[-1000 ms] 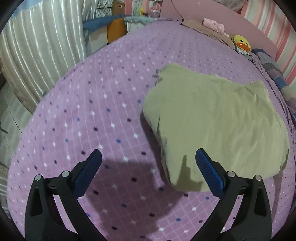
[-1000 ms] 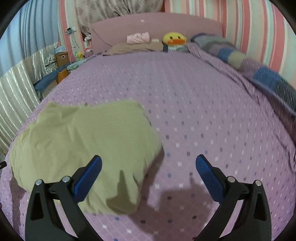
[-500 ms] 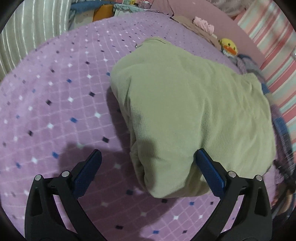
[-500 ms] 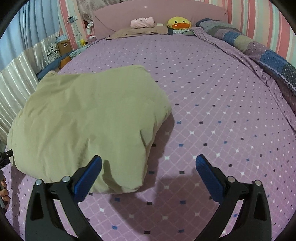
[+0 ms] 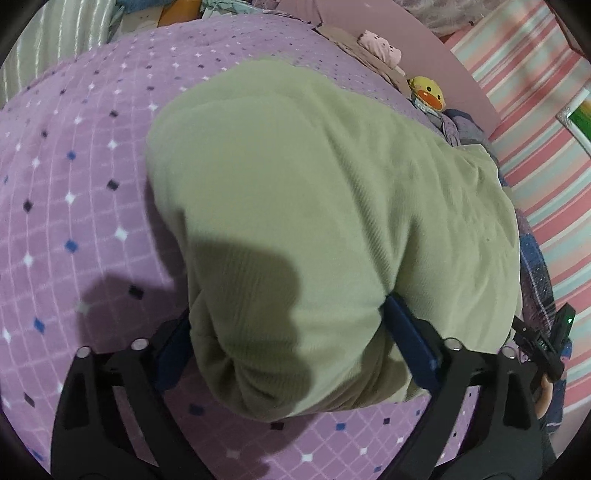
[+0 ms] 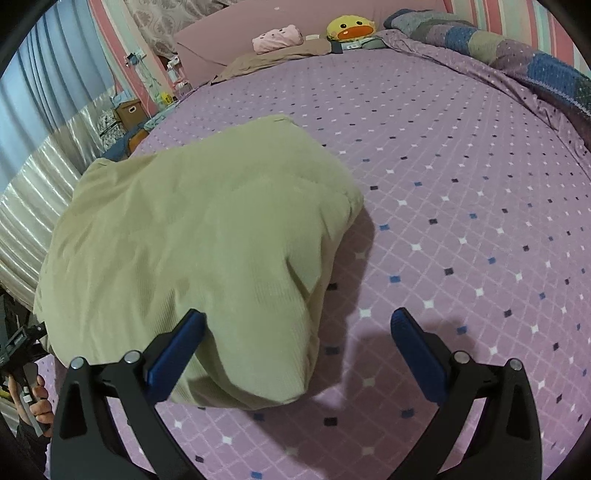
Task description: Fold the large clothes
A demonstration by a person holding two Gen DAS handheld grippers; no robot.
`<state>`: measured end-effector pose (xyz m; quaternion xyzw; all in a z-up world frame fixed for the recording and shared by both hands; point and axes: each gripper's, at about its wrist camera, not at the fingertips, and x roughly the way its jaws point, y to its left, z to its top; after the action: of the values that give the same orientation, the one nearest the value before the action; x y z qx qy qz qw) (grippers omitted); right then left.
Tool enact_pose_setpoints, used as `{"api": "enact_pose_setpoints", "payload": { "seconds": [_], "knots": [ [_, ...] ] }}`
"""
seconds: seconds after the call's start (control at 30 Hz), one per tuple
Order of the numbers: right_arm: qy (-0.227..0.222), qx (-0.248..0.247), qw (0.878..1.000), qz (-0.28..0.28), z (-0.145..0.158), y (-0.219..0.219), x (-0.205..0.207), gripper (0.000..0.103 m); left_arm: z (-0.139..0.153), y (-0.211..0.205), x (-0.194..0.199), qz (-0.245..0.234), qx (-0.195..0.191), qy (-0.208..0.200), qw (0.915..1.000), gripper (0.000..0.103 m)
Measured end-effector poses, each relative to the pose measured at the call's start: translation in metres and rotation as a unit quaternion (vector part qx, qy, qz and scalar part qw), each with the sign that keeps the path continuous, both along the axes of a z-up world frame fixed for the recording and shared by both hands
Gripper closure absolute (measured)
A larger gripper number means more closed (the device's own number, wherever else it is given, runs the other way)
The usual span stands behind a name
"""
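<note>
**Q:** Two grippers are in play; how is each placed against the cloth, taken from left to right?

**A:** The left gripper is spread wide, and the near left corner of the olive-green folded garment is bracketed between its blue fingers; the cloth appears to touch both pads, but no clamping is seen. The right gripper is likewise spread wide. Its left finger is at the garment's near edge, while its right finger stands apart over the bare purple checked bedspread.

**Q:** Which way does the garment lie from them?

**A:** It is spread ahead of both grippers, away from the person, on the near left part of the bed. From the left gripper it runs forward and to the right; from the right gripper, forward and to the left. Its long axis cannot be told with certainty through the fisheye. The left gripper is judged the nearer, since cloth already lies between its fingers.

**Q:** How does the garment look?

**A:** A soft, finely ribbed fabric is seen, doubled over into a thick, puffy pad with rounded folded edges and a few shallow creases. A yellow duck plush is seen far off by the headboard.
</note>
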<state>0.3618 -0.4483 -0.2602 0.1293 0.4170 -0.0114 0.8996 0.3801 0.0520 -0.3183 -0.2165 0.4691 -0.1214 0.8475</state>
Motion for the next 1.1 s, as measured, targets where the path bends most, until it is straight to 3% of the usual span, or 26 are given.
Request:
{"api": "enact_pose_setpoints", "payload": {
  "seconds": [0.13,0.33,0.7,0.8,0.87,1.1],
  "knots": [
    [0.004,0.015,1.000,0.014,-0.004,-0.003,0.005,0.002,0.009,-0.010,0.000,-0.016,0.041,-0.001,0.9990,0.022],
    [0.036,0.131,0.990,0.035,-0.037,-0.013,0.025,0.002,0.015,-0.017,0.013,-0.023,0.054,0.008,0.9982,0.022],
    [0.023,0.106,0.991,0.082,-0.038,0.018,0.053,0.003,0.022,-0.028,0.029,-0.028,0.076,0.011,0.9967,0.022],
    [0.020,0.091,0.992,0.090,-0.033,0.021,0.054,0.015,0.024,-0.030,0.027,-0.026,0.087,0.008,0.9958,0.024],
    [0.019,0.076,0.992,0.101,-0.027,0.028,0.054,0.030,0.025,-0.031,0.025,-0.027,0.090,0.006,0.9955,0.027],
    [0.023,0.045,0.993,0.111,-0.013,0.039,0.051,0.051,0.034,-0.037,0.026,-0.024,0.104,0.005,0.9943,0.041]
  ]
}}
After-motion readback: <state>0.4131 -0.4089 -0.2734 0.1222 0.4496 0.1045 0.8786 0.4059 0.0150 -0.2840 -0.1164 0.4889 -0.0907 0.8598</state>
